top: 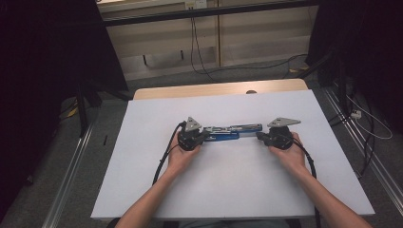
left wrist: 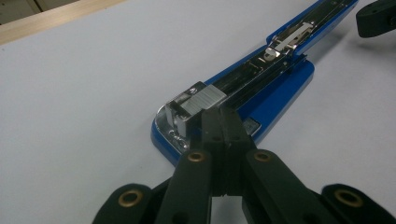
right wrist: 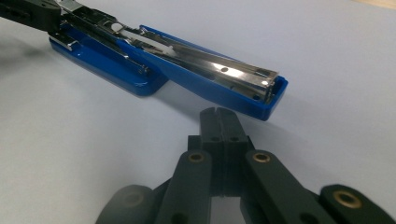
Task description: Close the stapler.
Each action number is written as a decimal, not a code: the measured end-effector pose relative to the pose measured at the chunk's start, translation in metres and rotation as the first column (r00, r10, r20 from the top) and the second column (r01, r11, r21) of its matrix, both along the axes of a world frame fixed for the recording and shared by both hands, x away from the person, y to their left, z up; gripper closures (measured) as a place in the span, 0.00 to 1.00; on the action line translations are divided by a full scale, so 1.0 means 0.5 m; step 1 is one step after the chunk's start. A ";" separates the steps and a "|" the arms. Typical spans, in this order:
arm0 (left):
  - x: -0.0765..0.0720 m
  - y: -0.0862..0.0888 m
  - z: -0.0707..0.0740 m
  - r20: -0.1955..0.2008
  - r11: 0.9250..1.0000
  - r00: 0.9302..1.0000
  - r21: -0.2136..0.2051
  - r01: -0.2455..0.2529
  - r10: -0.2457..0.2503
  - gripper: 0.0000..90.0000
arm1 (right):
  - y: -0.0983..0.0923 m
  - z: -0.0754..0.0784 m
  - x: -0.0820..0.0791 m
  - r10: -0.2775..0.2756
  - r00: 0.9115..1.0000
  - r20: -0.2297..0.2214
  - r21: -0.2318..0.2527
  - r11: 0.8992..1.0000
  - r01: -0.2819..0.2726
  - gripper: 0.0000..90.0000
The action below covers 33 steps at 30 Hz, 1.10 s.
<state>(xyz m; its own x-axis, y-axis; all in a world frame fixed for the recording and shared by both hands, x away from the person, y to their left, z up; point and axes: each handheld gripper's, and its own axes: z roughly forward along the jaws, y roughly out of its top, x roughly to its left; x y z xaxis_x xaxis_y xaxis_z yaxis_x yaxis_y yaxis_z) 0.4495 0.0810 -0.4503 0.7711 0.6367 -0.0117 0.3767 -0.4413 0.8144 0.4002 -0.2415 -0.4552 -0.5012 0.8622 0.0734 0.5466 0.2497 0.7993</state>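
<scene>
With both claws together, the left claw [left wrist: 223, 122] pressing the opened blue stapler [left wrist: 261, 79] and the right claw [right wrist: 219, 122] sitting just beside it, a careless nudge is risking sliding it across the white counter [top: 228, 190].

overhead view; two close stapler [top: 227, 133] views

One blue stapler [top: 227, 132] (swung open), two tongs [top: 205, 136] [top: 259, 136], one white table [top: 142, 180].

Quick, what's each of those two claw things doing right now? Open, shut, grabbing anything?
Left gripper: jaws shut together, tips pressing on the base end of the opened blue stapler, holding nothing.
Right gripper: jaws shut, empty, just short of the stapler's other end.
</scene>
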 end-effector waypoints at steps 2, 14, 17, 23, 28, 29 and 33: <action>0.001 0.001 0.000 -0.001 1.000 1.000 0.002 0.002 -0.002 1.00 | -0.002 0.000 0.001 -0.006 1.000 -0.005 -0.013 1.000 0.006 1.00; -0.001 -0.002 0.001 -0.001 1.000 1.000 0.008 -0.004 0.004 1.00 | -0.007 -0.003 0.008 -0.024 0.999 -0.027 -0.048 0.999 0.023 1.00; -0.001 -0.002 0.001 0.006 1.000 1.000 0.012 0.001 -0.001 1.00 | -0.006 -0.005 0.009 -0.016 0.998 -0.058 -0.069 0.998 0.012 1.00; 0.000 -0.001 0.001 0.004 1.000 1.000 0.009 0.005 -0.005 1.00 | 0.000 -0.001 0.017 -0.011 0.998 -0.069 -0.097 0.995 0.004 1.00; 0.000 -0.001 0.001 0.003 1.000 1.000 0.009 0.005 -0.005 1.00 | 0.009 -0.002 0.029 -0.006 0.997 -0.072 -0.091 0.996 -0.001 1.00; 0.000 -0.001 0.001 0.002 1.000 1.000 0.007 0.003 -0.004 1.00 | 0.010 -0.001 0.030 -0.006 0.997 -0.071 -0.095 0.995 -0.001 1.00; -0.001 -0.004 0.000 0.011 1.000 1.000 0.010 0.005 -0.006 1.00 | 0.009 -0.003 0.033 -0.010 0.997 -0.076 -0.076 0.997 0.005 1.00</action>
